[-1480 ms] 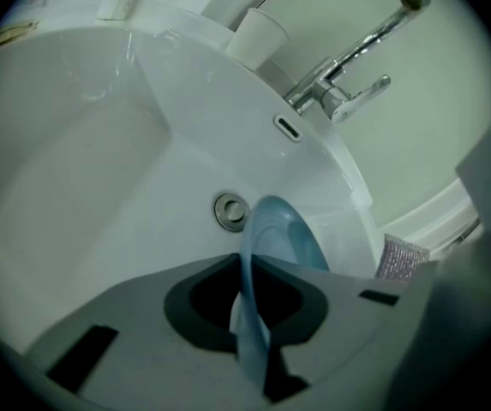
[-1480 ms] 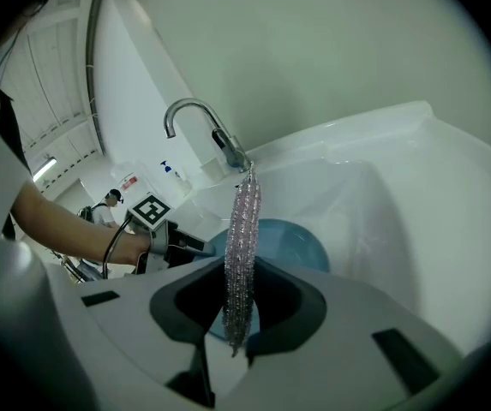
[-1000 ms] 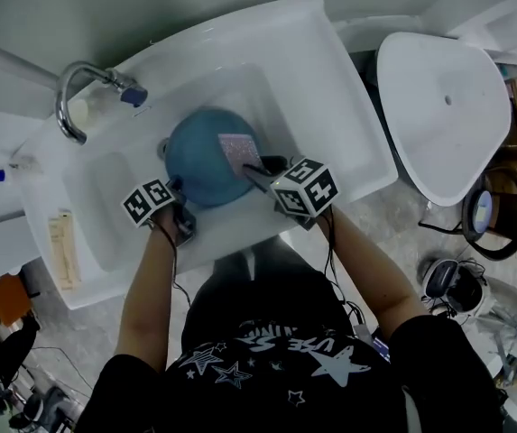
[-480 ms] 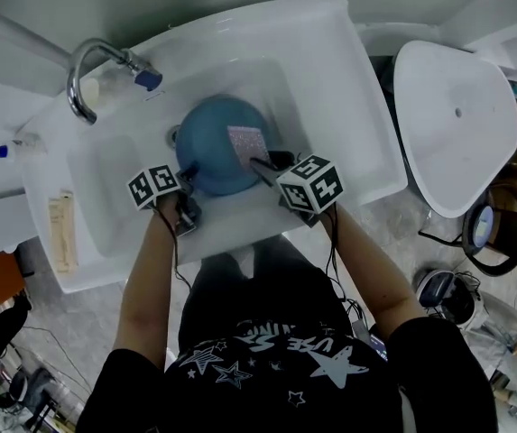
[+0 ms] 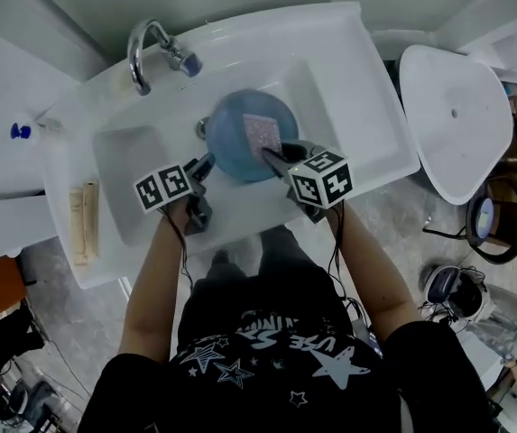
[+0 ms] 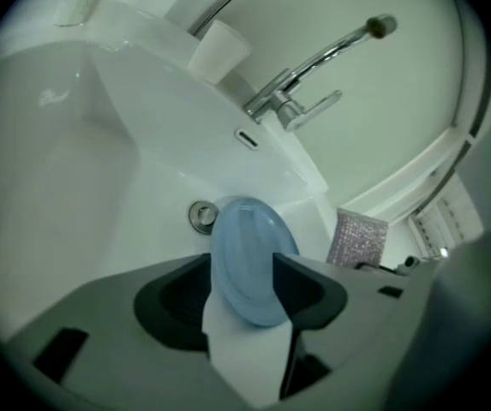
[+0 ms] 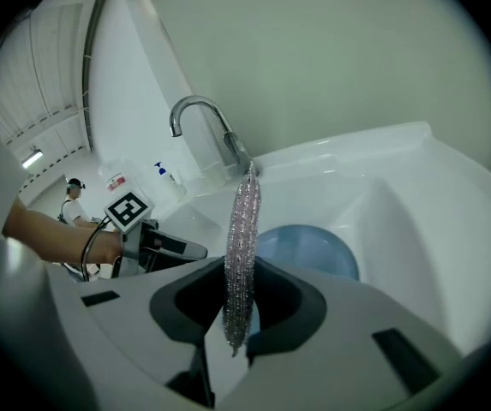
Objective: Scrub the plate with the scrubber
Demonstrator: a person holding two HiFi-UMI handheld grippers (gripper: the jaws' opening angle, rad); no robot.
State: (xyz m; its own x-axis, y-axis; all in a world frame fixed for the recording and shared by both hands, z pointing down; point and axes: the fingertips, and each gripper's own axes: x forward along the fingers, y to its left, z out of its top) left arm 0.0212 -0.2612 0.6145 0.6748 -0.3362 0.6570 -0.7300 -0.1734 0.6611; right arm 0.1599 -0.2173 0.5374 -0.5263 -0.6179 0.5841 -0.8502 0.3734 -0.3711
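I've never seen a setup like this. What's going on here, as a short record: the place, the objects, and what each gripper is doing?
Place: white sink with a chrome faucet
Dish: blue plate in the basin, near the drain
Tool: sparkly pink scrubber, over the plate
Right hand: right gripper shut on the scrubber
Left hand: left gripper open, jaws just been opening; the plate shows in the gap, not clamped
Operator: one person holding both grippers
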